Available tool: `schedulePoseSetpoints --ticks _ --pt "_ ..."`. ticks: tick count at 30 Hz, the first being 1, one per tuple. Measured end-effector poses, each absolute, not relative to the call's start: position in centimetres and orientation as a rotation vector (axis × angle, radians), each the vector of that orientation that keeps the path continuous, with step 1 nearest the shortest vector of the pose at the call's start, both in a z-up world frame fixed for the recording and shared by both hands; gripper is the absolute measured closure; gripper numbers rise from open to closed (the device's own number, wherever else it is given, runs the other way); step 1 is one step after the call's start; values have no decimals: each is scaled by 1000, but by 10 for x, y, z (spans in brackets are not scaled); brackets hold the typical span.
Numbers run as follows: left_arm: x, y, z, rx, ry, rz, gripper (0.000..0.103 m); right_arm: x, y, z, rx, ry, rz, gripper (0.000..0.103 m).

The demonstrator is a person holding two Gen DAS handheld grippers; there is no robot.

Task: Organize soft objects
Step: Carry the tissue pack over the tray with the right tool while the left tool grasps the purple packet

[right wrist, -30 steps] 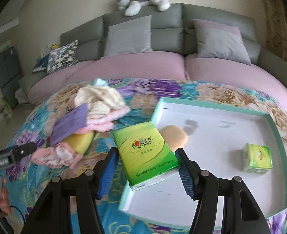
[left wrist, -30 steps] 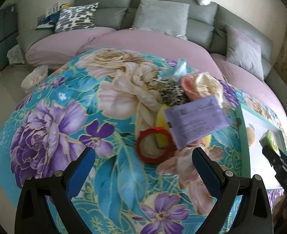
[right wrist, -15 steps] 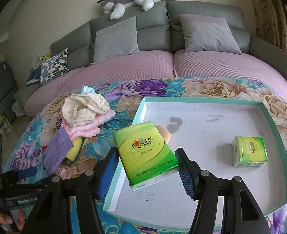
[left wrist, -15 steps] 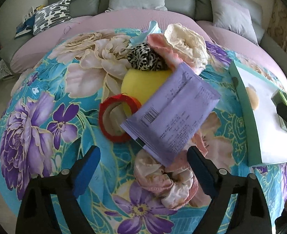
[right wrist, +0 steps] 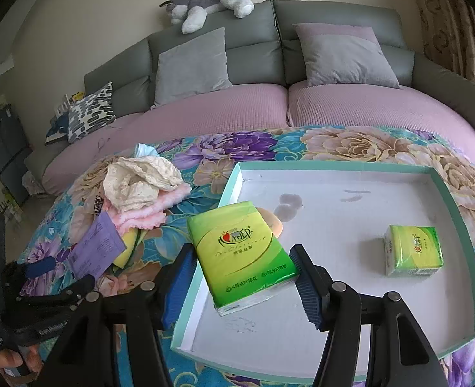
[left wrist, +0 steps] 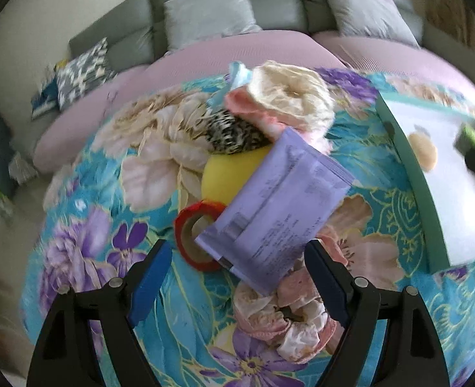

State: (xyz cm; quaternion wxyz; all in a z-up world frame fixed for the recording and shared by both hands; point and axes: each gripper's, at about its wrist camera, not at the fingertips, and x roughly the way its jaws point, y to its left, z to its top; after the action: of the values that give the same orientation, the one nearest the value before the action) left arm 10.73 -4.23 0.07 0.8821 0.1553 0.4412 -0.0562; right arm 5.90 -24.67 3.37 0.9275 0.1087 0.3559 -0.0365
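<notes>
The flat lilac plastic pouch (left wrist: pixel 279 206) lies just ahead of the left gripper (left wrist: pixel 237 287), whose wide jaws have just been closing, empty. It looms nearer than before. Beside the pouch: red tape roll (left wrist: pixel 195 235), yellow sponge (left wrist: pixel 231 174). The right gripper (right wrist: pixel 243 287) clamps a green tissue pack (right wrist: pixel 242 251) over the teal-rimmed tray (right wrist: pixel 234 180)

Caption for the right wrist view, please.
Right gripper holds a green tissue pack over the teal-rimmed white cardboard tray, where a smaller green tissue pack lies.
</notes>
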Motion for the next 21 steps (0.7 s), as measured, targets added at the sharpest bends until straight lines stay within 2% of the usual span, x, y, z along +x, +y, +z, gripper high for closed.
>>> schedulePoseSetpoints --ticks 9,21 --pt "112 -67 8 466 846 -137 18 59 -251 34 247 730 -77 40" --pt "125 -80 -9 565 868 -173 18 60 -256 32 273 740 -84 40"
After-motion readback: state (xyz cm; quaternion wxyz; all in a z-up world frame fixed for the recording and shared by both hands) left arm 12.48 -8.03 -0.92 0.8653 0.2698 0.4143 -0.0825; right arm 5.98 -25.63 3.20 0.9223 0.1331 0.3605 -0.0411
